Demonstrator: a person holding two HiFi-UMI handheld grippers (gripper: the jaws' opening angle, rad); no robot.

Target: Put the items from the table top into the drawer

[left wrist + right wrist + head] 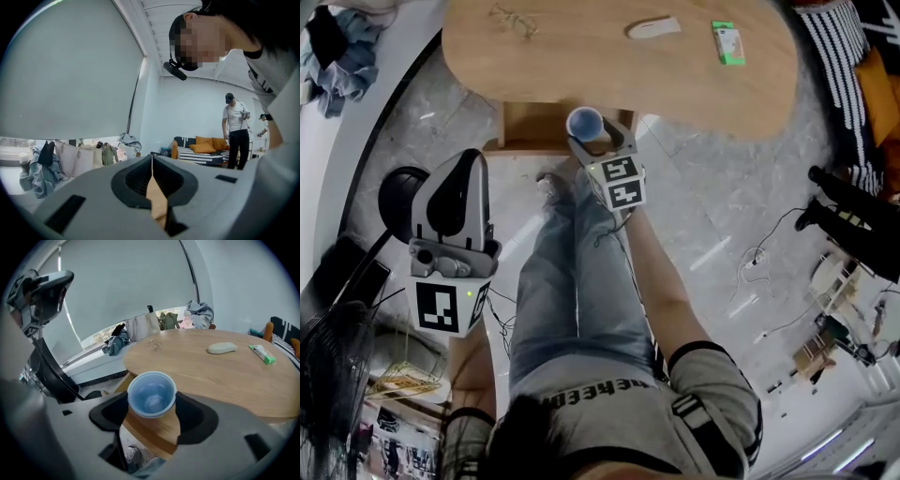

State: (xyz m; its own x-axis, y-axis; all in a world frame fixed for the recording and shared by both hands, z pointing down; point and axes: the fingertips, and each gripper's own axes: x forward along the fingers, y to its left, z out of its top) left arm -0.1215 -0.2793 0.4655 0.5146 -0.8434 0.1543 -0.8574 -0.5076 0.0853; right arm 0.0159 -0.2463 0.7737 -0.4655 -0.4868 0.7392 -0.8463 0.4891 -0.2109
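Note:
My right gripper (591, 134) is shut on a light blue cup (584, 121), upright with its mouth up, just above the open wooden drawer (528, 128) under the table's near edge. In the right gripper view the cup (151, 395) sits between the two dark pads. On the oval wooden table top (581, 56) lie a pair of glasses (514, 21), a white oval item (653, 27) and a green box (728, 42). My left gripper (471, 157) hangs to the left of the drawer, away from the table, shut and empty; its jaws (151, 161) meet along a line.
The person's jeans-clad legs (572, 281) reach toward the drawer. A black round base (398, 197) stands on the floor at left, cables (755, 262) trail at right. A striped sofa (848, 84) is at the far right; a second person (238, 136) stands beyond.

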